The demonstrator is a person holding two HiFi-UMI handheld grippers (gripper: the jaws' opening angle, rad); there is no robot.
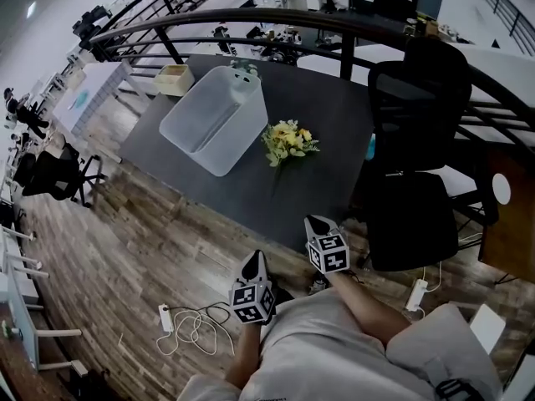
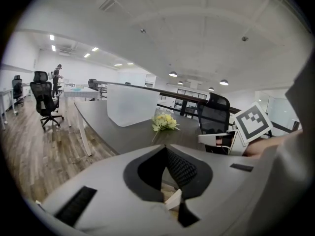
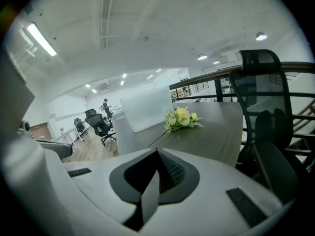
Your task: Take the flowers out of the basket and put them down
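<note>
Pale, loose cloth covers the person's lap [image 1: 334, 349] at the bottom of the head view, and two bare forearms reach forward from it. The left gripper [image 1: 254, 266] and the right gripper [image 1: 319, 226] are smooth grey-white shells, each with a black-and-white marker cube. They are held low over the plank floor [image 1: 125, 224], short of the table, and point ahead and slightly down. Each one's ribbed black jaws are pressed together with nothing between them.

A white power strip with a looped cable [image 1: 192, 324] lies on the floor to the left.

Beyond that is the matte dark grey table [image 1: 334, 124]. The flowers [image 1: 289, 143] lie flat on it, a small bunch of yellow and cream blooms with green leaves. Their thin stem runs back toward the person and the heads face away. They are just right of the basket [image 1: 238, 136], a cloudy white plastic tub with rounded corners.

A black mesh office chair [image 1: 414, 140] stands at the table's right. A small wooden box [image 1: 174, 79] sits at the far left corner, and a dark curved railing [image 1: 251, 19] runs behind.
</note>
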